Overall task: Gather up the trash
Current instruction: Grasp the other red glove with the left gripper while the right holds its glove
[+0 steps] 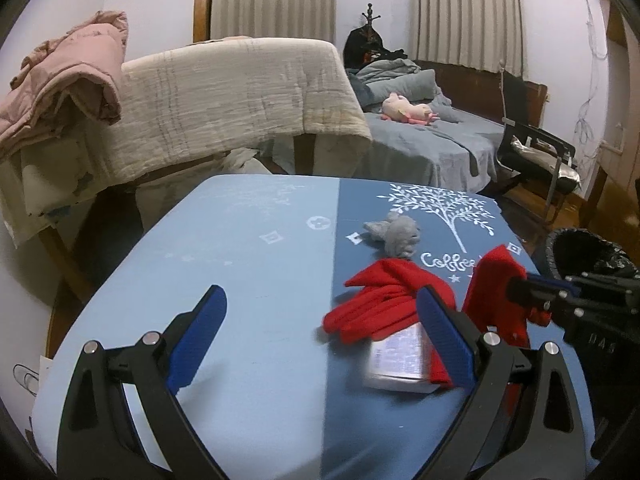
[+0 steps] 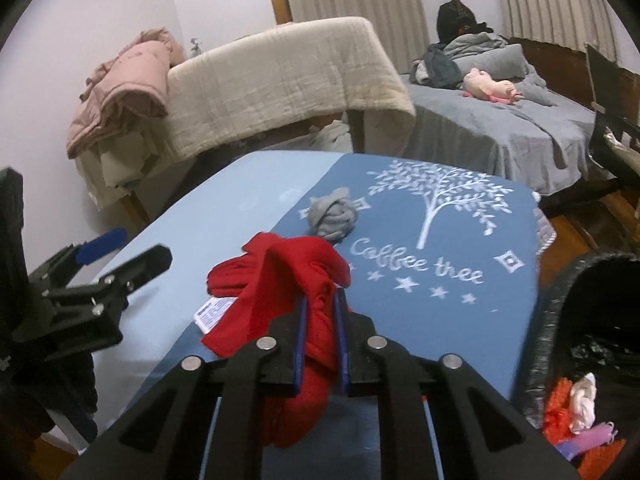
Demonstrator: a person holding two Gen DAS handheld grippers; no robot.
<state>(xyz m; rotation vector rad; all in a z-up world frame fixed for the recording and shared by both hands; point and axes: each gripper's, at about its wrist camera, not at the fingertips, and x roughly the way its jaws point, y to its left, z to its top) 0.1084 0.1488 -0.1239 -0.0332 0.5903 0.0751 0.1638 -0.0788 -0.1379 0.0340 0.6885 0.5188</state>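
A red cloth point(image 2: 296, 272) lies bunched on the blue table point(image 2: 420, 320). My right gripper point(image 2: 320, 304) is shut on a lifted fold of it; in the left wrist view the right gripper point(image 1: 516, 284) pinches the red cloth point(image 1: 380, 304) from the right. A white printed packet point(image 1: 400, 360) lies partly under the cloth, its label point(image 2: 214, 312) peeking out. A grey crumpled wad point(image 2: 332, 216) sits behind the cloth. My left gripper point(image 1: 320, 332) hovers open over the table's left half, with nothing between its fingers. A black-lined trash bin point(image 2: 560, 320) stands right of the table.
The bin holds orange, white and pink scraps point(image 2: 580, 412). Behind the table are a sofa under a beige blanket point(image 1: 240, 96), a pink quilt point(image 1: 64, 80), a bed with grey sheets point(image 1: 440, 140) and a black chair point(image 1: 532, 148).
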